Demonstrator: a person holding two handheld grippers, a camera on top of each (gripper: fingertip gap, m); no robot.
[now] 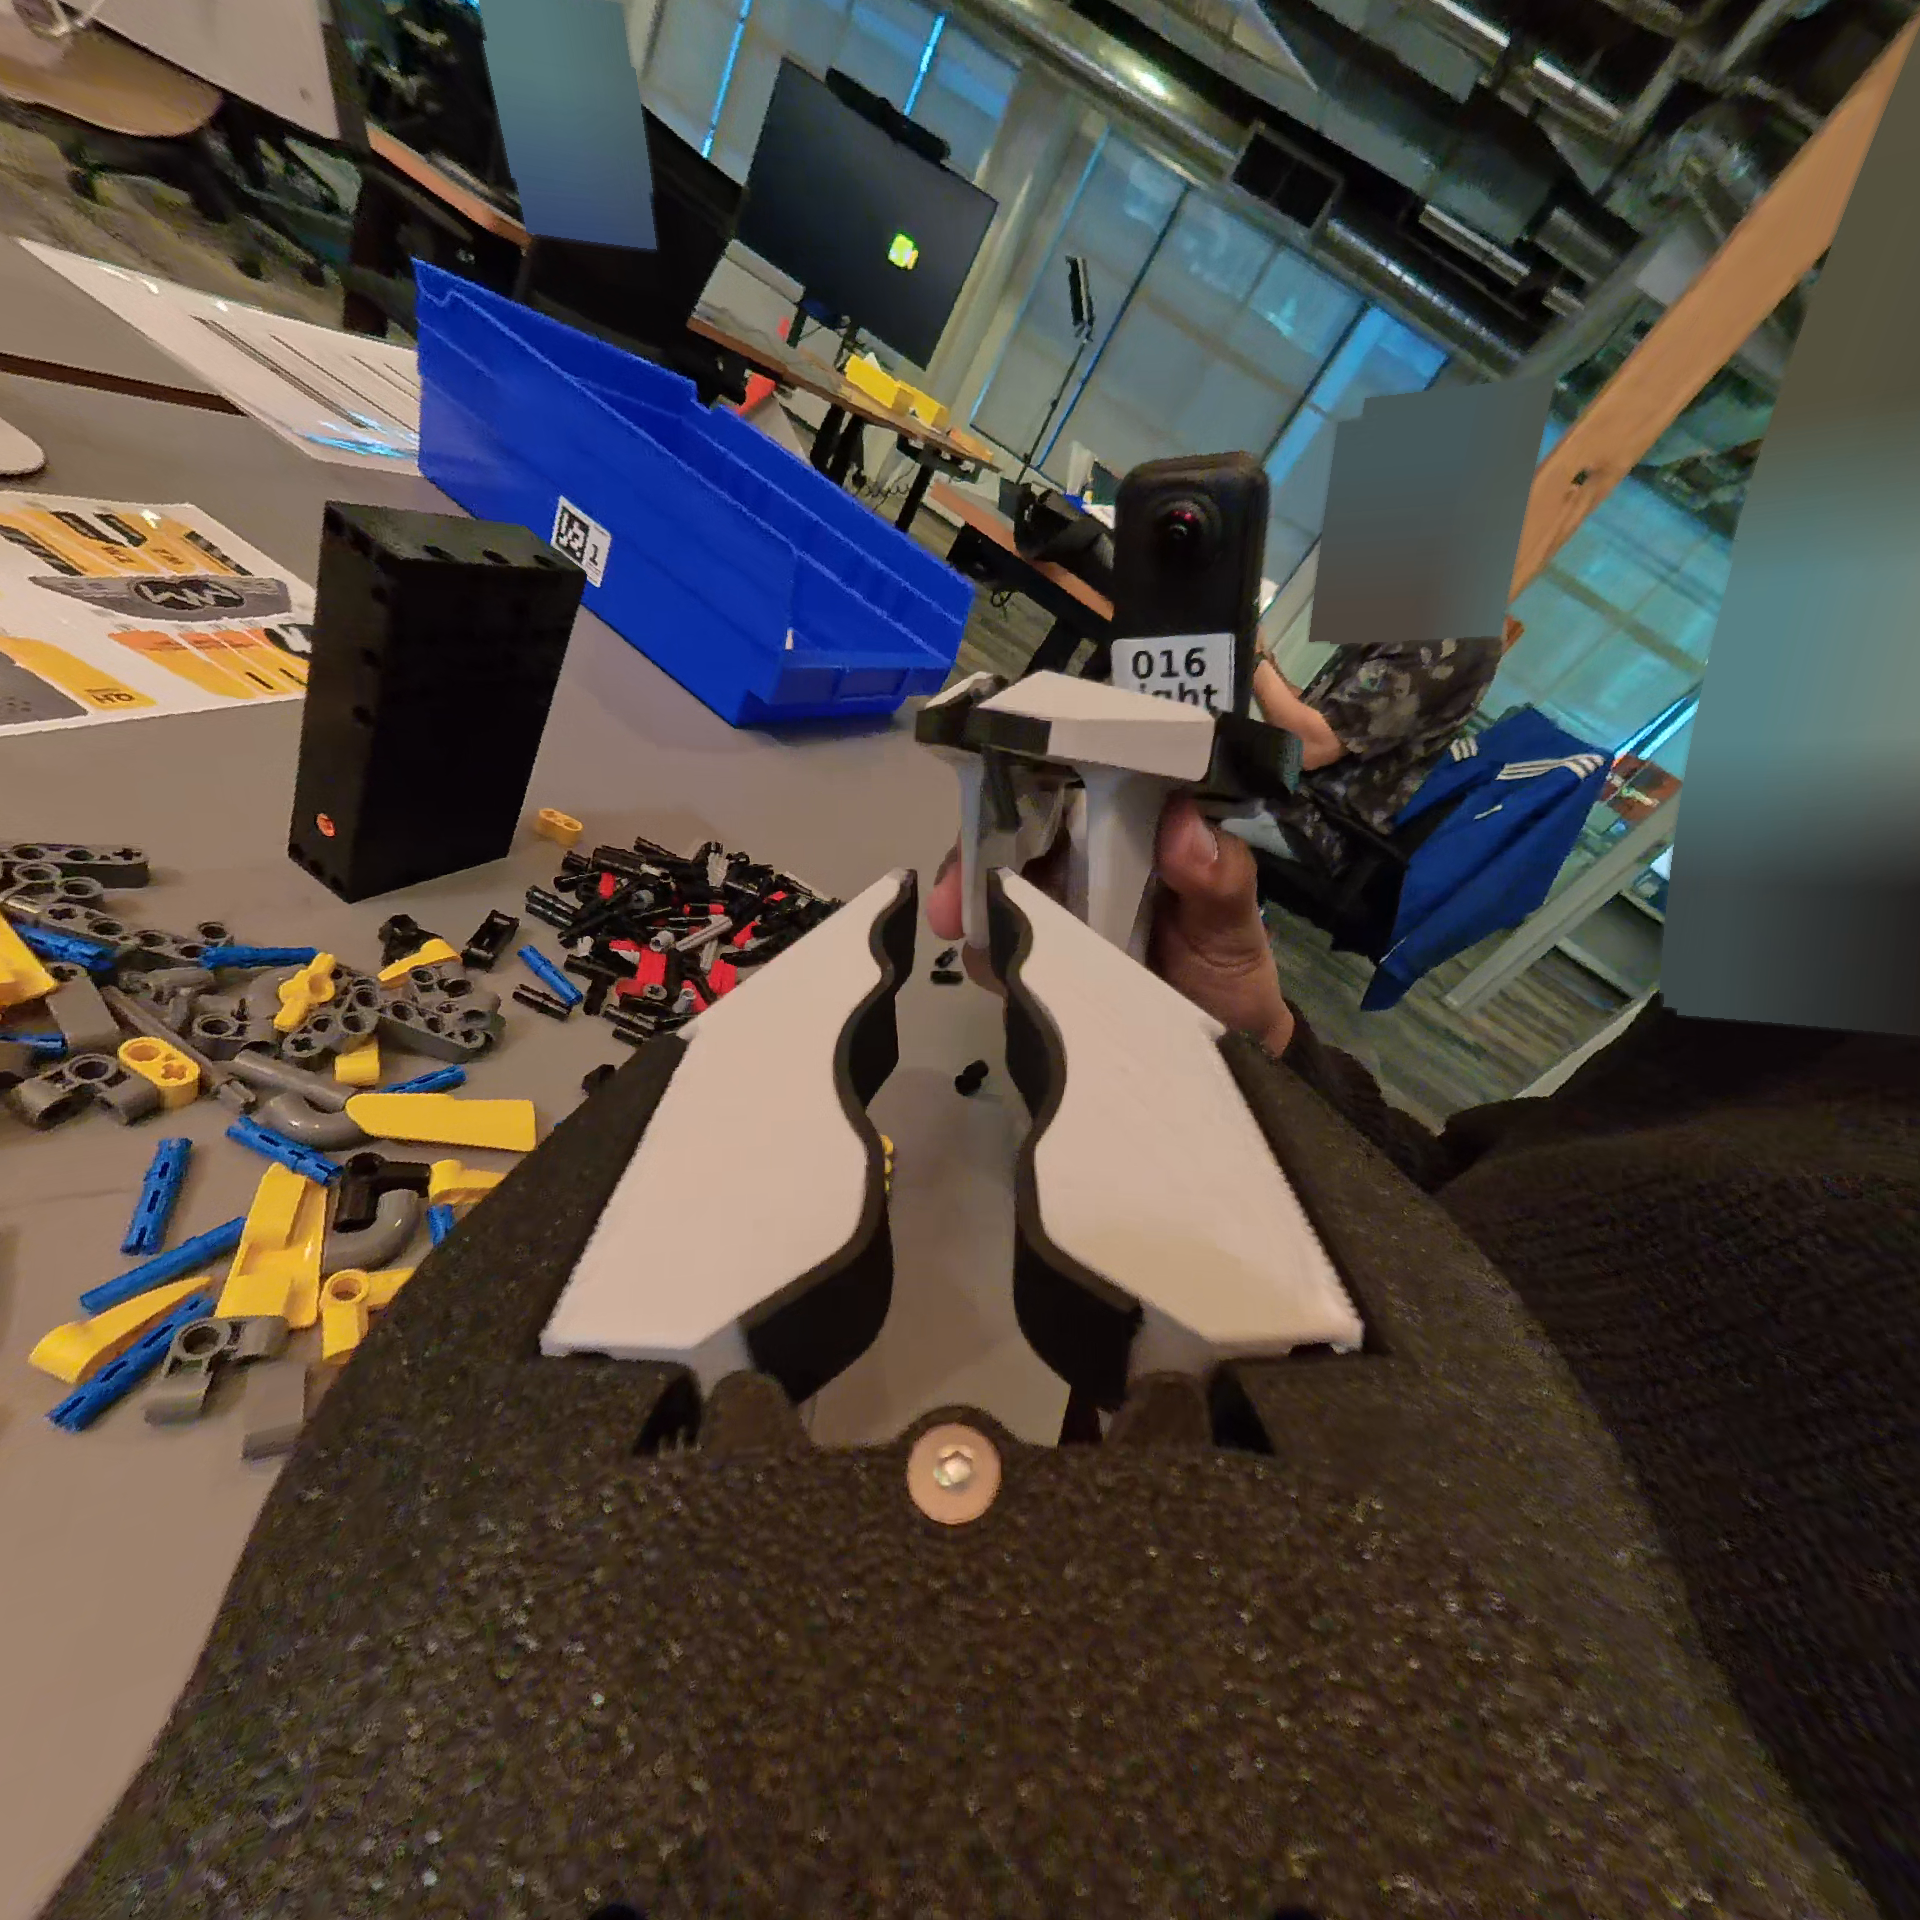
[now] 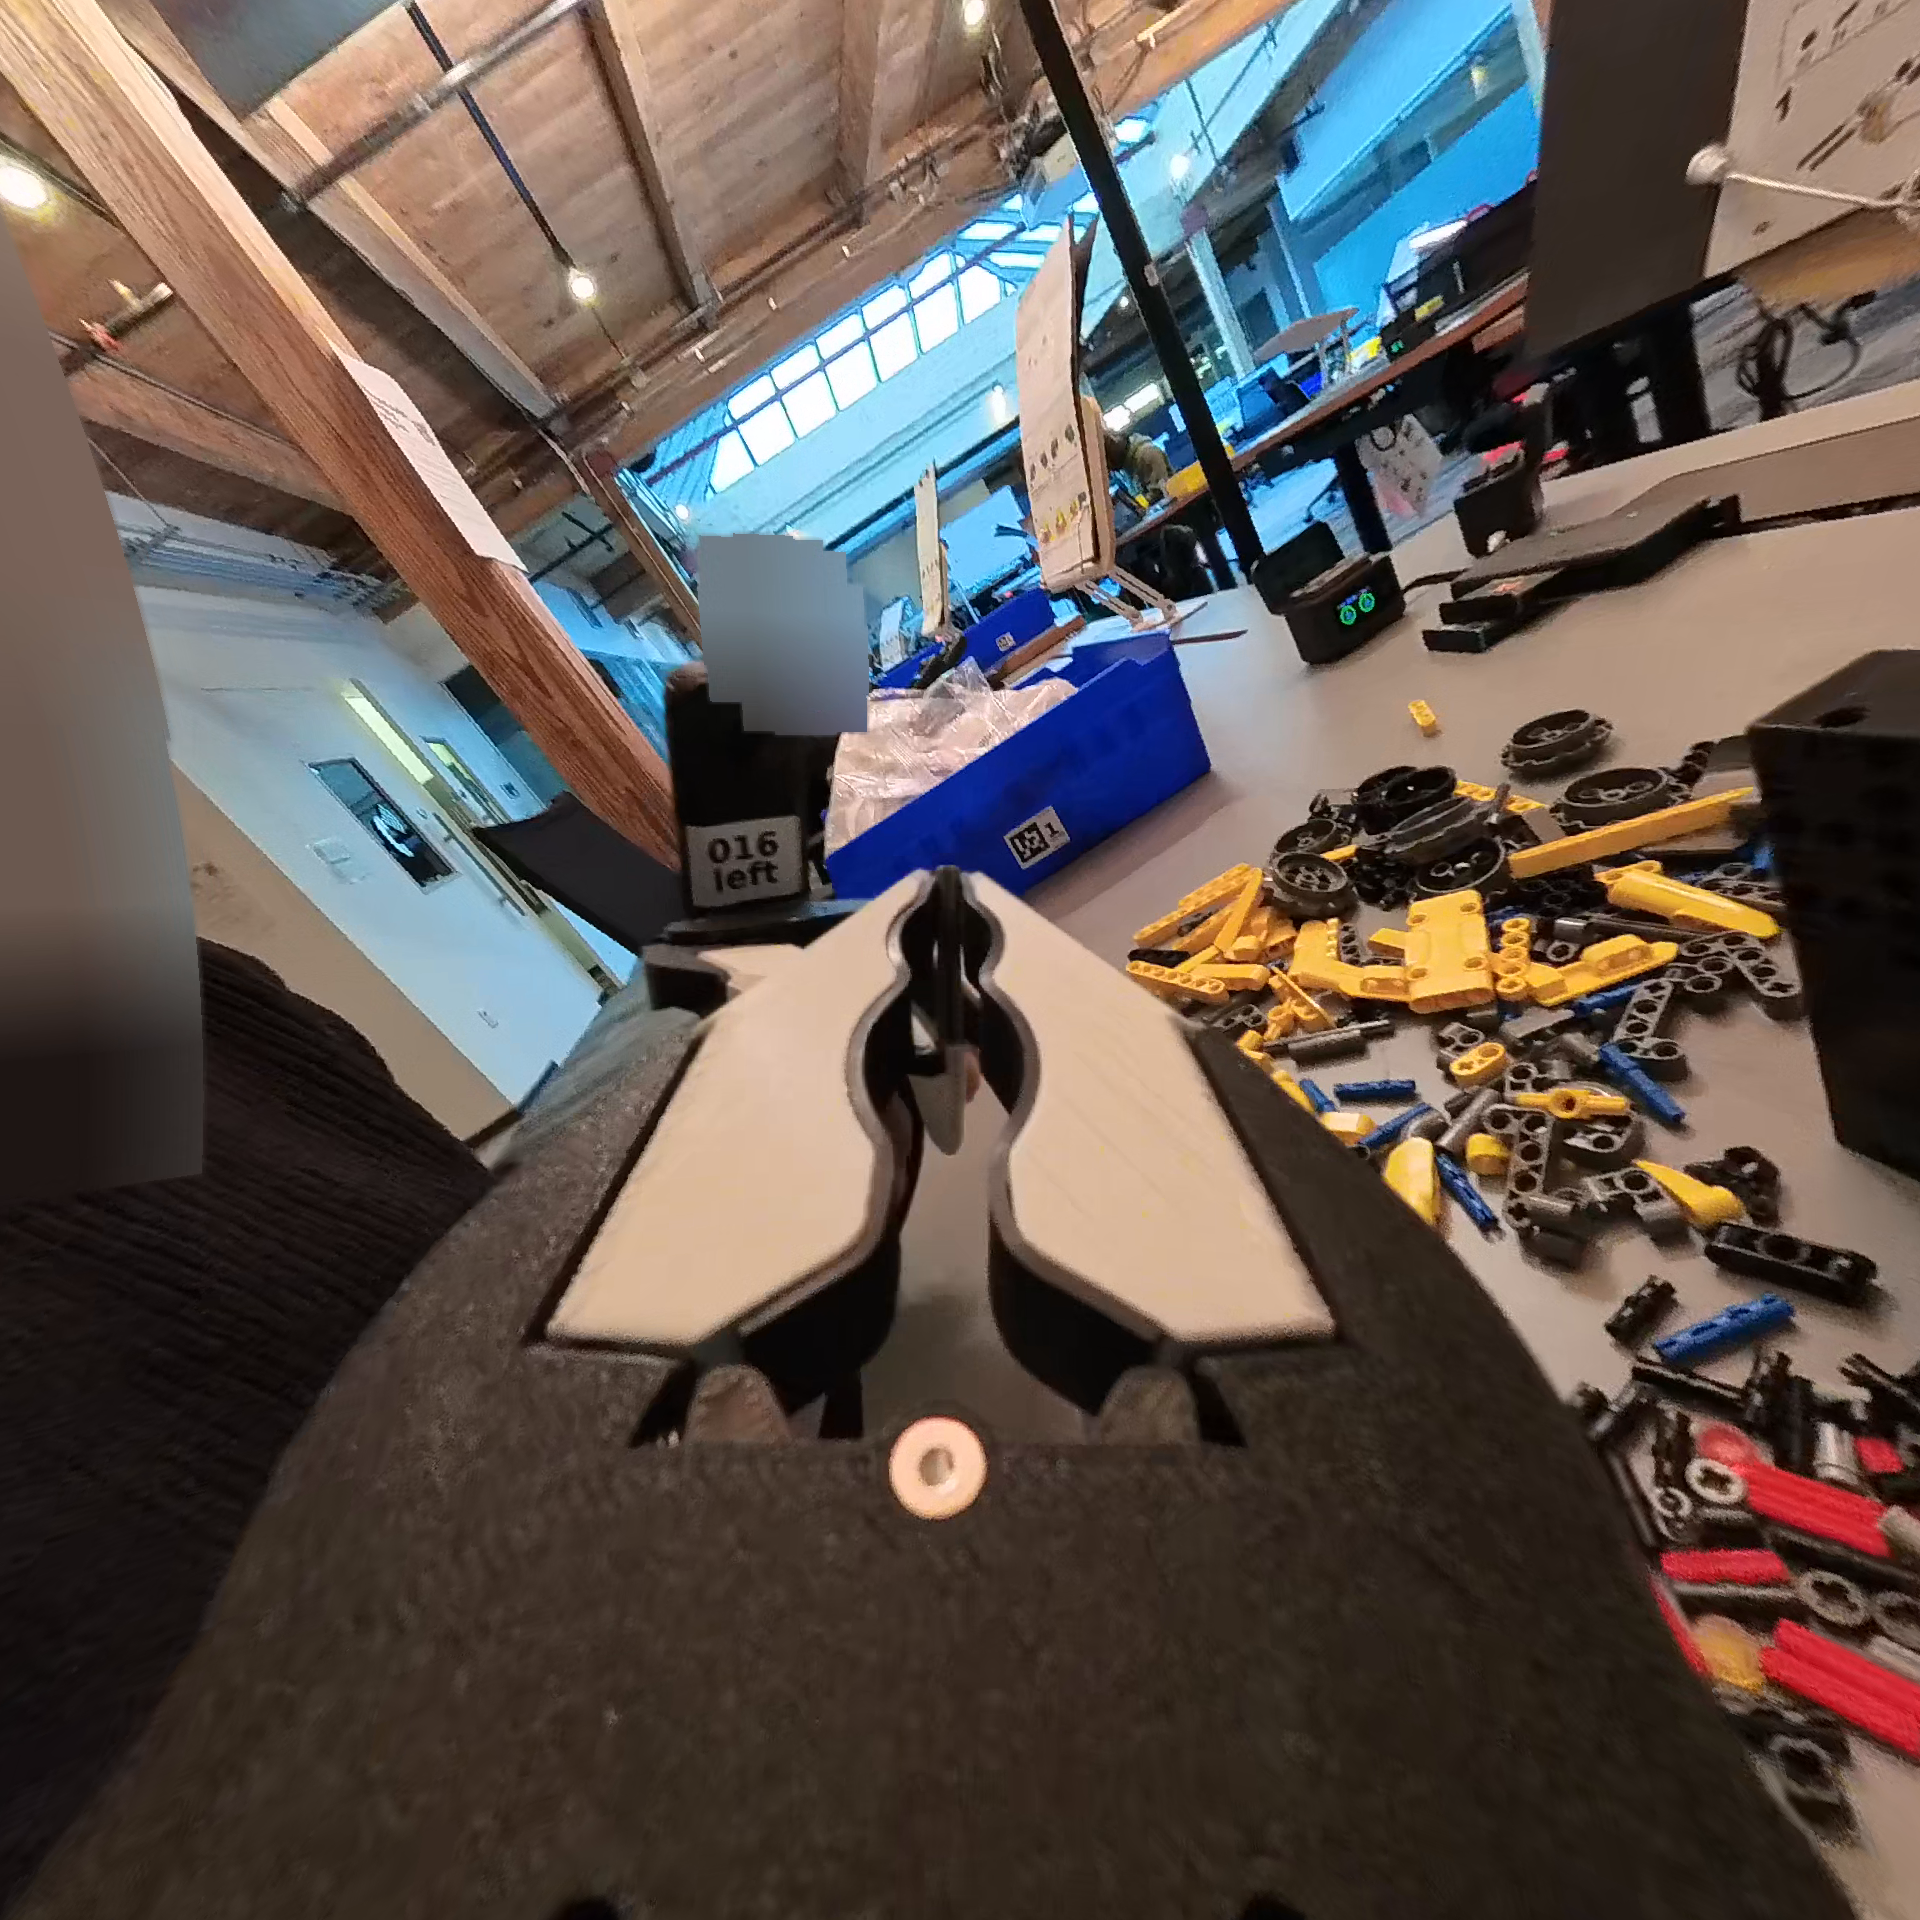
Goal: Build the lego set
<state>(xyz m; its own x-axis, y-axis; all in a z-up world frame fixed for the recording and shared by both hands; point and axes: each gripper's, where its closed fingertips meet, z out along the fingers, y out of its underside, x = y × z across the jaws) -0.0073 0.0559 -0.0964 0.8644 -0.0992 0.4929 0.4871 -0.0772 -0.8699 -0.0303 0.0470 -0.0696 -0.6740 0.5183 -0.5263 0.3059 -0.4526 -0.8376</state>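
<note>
My left gripper point(image 1: 956, 883) is held above the grey table point(image 1: 727, 790), slightly open with nothing between its fingers. Just beyond its tips, a hand point(image 1: 1205, 914) holds my right gripper point(image 1: 1081, 727), which faces it. In the right wrist view, my right gripper point(image 2: 945, 883) is shut on a thin black flat part with a grey end point(image 2: 948, 1039), held upright between the tips. The left gripper point(image 2: 717, 961) shows straight ahead. Loose yellow, blue, grey and black building parts point(image 1: 260, 1091) lie to my left gripper's left. In the right wrist view these parts point(image 2: 1455, 966) lie to the right.
A tall black block point(image 1: 426, 696) stands behind the parts and also shows in the right wrist view point(image 2: 1849, 914). A blue bin point(image 1: 665, 540) sits farther back; in the right wrist view it point(image 2: 1091, 790) holds clear bags. Black and red pins point(image 1: 675, 935), red axles point(image 2: 1818, 1558) and a sticker sheet point(image 1: 125, 603) are nearby. Both grippers' tips are close together, under 4 cm apart.
</note>
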